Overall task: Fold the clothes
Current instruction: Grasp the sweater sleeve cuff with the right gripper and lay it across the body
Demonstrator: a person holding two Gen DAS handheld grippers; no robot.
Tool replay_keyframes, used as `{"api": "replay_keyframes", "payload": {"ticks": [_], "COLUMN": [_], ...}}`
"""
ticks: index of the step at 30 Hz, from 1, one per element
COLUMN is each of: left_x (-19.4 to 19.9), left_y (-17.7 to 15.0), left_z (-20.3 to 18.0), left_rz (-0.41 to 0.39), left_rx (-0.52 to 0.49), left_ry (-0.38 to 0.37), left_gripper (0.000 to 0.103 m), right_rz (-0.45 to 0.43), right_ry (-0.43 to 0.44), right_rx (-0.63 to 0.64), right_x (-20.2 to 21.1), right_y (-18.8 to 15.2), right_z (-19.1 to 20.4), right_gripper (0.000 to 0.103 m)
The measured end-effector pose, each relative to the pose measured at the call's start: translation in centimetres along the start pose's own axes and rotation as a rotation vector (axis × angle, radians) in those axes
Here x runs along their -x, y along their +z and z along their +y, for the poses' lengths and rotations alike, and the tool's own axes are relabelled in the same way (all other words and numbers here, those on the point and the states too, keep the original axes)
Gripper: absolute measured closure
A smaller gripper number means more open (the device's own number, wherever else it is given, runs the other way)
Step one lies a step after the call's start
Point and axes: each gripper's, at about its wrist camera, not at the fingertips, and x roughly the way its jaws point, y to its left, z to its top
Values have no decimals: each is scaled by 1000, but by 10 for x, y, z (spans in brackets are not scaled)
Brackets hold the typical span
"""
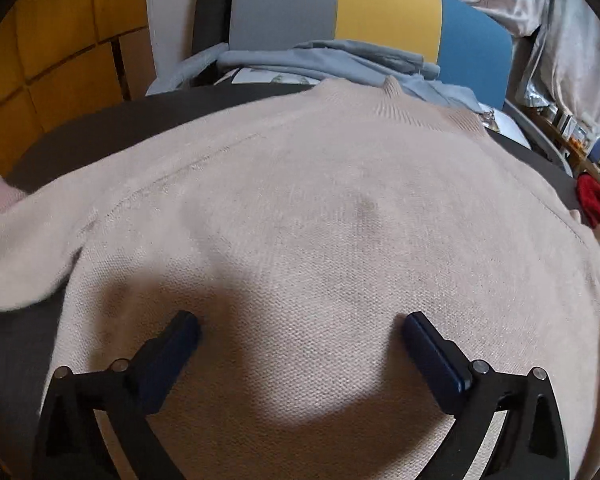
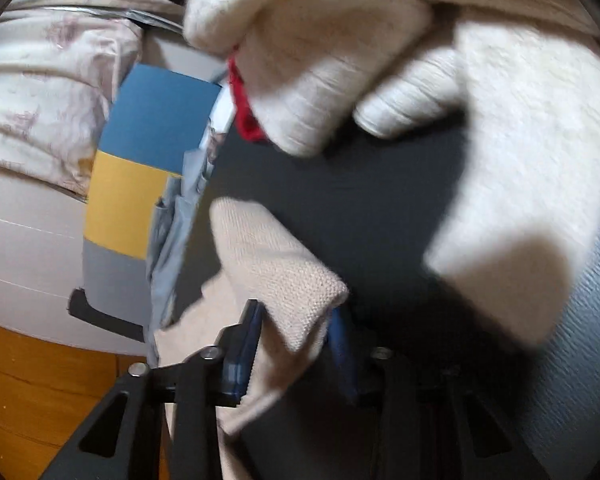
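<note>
A beige knit sweater (image 1: 320,208) lies spread flat over a dark table (image 1: 112,120), its collar toward the far edge and one sleeve (image 1: 16,264) trailing off at the left. My left gripper (image 1: 300,328) hovers low over the sweater's body, wide open, with nothing between its blue pads. In the right wrist view my right gripper (image 2: 296,320) is shut on a fold of the beige sweater (image 2: 276,264), which drapes over and between the blue pads above the dark table (image 2: 340,200). The right wrist view is blurred and rolled sideways.
A chair with grey, yellow and blue panels (image 1: 384,12) stands behind the table, a light blue garment (image 1: 332,60) draped on it. Cream fleece clothes (image 2: 520,152) and a red item (image 2: 244,108) lie on the table's side. Wooden floor (image 2: 40,380) and bedding (image 2: 40,92) surround it.
</note>
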Motion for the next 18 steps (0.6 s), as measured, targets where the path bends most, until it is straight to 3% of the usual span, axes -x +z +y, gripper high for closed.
{"api": "replay_keyframes", "payload": {"ticks": [1,5,9,12,14,15,18], "left_x": [1,1,3,5,4,3,0], "left_y": [-2,-3,-4,-6,-5,-5,-2], "left_z": [-4,-6,-4,-2,-1,1,4], "left_rz": [-10,-18,-18,-18,-17,-17,-19], "left_rx": [-18,-18,-5,2,6,8,11], "left_ry": [16,17,1,-8,-14,-17,-25], "left_gripper": [0,0,0,0,0,0,0], "right_rz": [5,-39,-107,-74,-16,29,193], "right_ry": [1,13,83,136,172,188,188], "right_rx": [15,121,414,743,931,1014,1106], "right_x": [-4,0,15,4,-11,-24,-59], "right_y": [2,4,-22,-91,-150,-180,-249], "right_z": [7,55,149,222,248,256,243], "right_gripper": [95,95,95,95,95,95,95]}}
